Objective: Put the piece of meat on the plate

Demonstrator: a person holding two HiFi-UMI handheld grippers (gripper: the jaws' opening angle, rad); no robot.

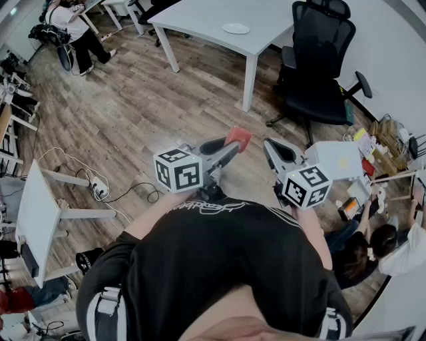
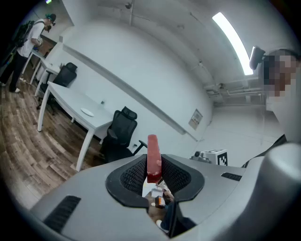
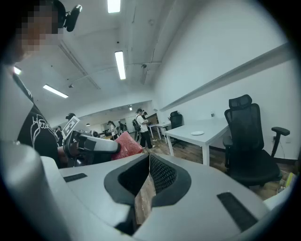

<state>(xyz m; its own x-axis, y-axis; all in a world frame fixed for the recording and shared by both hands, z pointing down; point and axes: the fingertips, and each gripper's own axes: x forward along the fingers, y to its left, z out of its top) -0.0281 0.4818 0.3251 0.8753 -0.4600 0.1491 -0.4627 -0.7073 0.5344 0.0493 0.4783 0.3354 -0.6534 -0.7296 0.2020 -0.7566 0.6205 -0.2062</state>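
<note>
The piece of meat (image 1: 237, 138) is a red slab, and my left gripper (image 1: 229, 148) is shut on it, held level in front of my chest. In the left gripper view the meat (image 2: 153, 150) stands upright between the black pads (image 2: 133, 173). The white plate (image 1: 235, 28) lies on the white table (image 1: 200, 16) across the room; it also shows small in the left gripper view (image 2: 87, 111) and the right gripper view (image 3: 198, 133). My right gripper (image 1: 269, 144) is beside the left one, its jaws together and empty (image 3: 149, 159). From it I see the meat (image 3: 126, 143) to the left.
A black office chair (image 1: 319, 73) stands right of the table. Wooden floor (image 1: 133, 113) lies between me and the table. A power strip with cables (image 1: 100, 192) and a white desk (image 1: 36, 220) are at the left. People sit at the right (image 1: 373, 246); one stands far left (image 1: 73, 26).
</note>
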